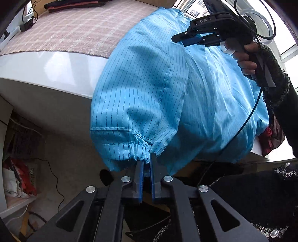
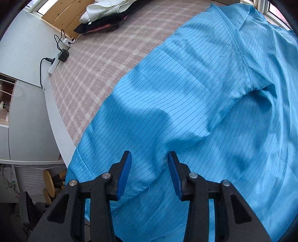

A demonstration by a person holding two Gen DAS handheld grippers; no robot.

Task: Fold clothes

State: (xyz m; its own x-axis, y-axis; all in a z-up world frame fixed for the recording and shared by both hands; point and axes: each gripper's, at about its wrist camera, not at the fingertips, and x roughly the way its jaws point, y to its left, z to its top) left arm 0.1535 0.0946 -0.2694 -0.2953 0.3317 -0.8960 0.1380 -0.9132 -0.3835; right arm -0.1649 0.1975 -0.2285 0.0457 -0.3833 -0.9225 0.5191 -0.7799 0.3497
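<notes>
A bright blue pinstriped garment (image 1: 167,89) lies over the near edge of a table with a pink checked cloth (image 1: 74,29). My left gripper (image 1: 146,162) is shut on the gathered cuff of the blue garment's sleeve, which hangs off the table edge. My right gripper (image 2: 149,162) is open, its blue pads (image 2: 124,175) just above the garment's body (image 2: 186,104), with a fold of fabric between the jaws. The right gripper also shows in the left wrist view (image 1: 188,40), hovering over the garment near its upper part.
Folded dark and white clothes (image 2: 106,16) are stacked at the table's far corner. A power strip with plugs (image 2: 59,55) lies on the table's left edge. Below the table's white edge (image 1: 46,65) are floor clutter and cables (image 1: 18,176). Red fabric (image 1: 270,137) peeks from under the garment.
</notes>
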